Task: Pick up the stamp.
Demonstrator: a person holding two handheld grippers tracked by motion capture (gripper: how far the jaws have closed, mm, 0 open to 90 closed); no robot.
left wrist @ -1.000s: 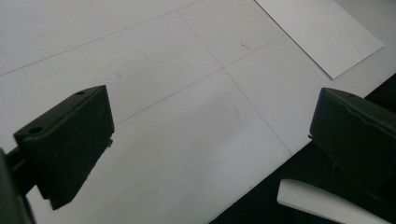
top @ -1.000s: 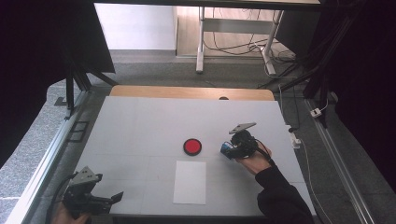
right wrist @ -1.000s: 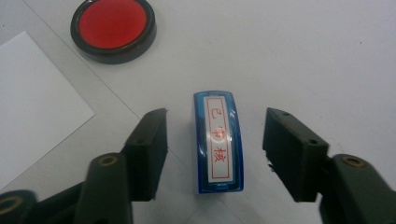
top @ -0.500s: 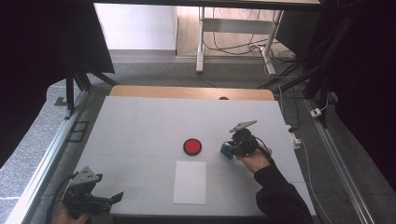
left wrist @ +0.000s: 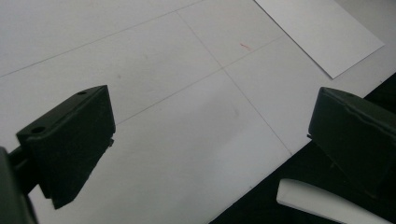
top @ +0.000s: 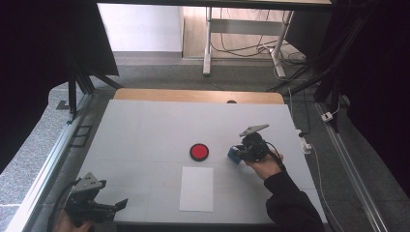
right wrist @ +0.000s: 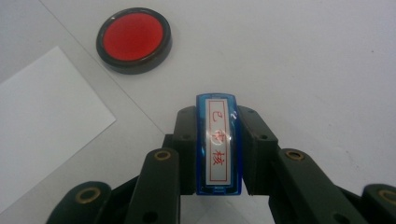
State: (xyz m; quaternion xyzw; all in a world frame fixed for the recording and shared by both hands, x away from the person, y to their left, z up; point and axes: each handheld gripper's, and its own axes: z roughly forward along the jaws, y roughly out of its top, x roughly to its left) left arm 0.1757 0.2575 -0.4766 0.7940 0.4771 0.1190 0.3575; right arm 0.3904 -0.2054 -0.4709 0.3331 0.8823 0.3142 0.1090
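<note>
Now, from the high view: clamps a small blue stamp (top: 234, 153) in the right gripper (top: 241, 153), low over the white table (top: 145, 125), near the right side of the round red ink pad (top: 198, 152) and beyond the far right corner of the white paper sheet (top: 196, 188). Parks the left gripper (top: 104, 205) at the near left corner of the table, well apart from all three.

Next, from the left gripper view: shows the left gripper (left wrist: 210, 126) with jaws spread wide and nothing between them, above bare table, with a corner of the paper sheet (left wrist: 322, 35) farther off.

Then, from the right gripper view: pinches the blue stamp (right wrist: 218, 144) by its two long sides, both pads pressed flat against it, red-lettered label facing the camera. Places the ink pad (right wrist: 134, 39) ahead and to the left, the paper sheet (right wrist: 42, 121) at the left edge. Cannot tell whether the stamp's base touches the table.

Reads, as a judgement, as the pick-up step with the grasp made. Calls next for a lift with the grip kept firm, a short carry to the ink pad, and a square press down onto the red face, probably before moving on to the paper sheet.
</note>
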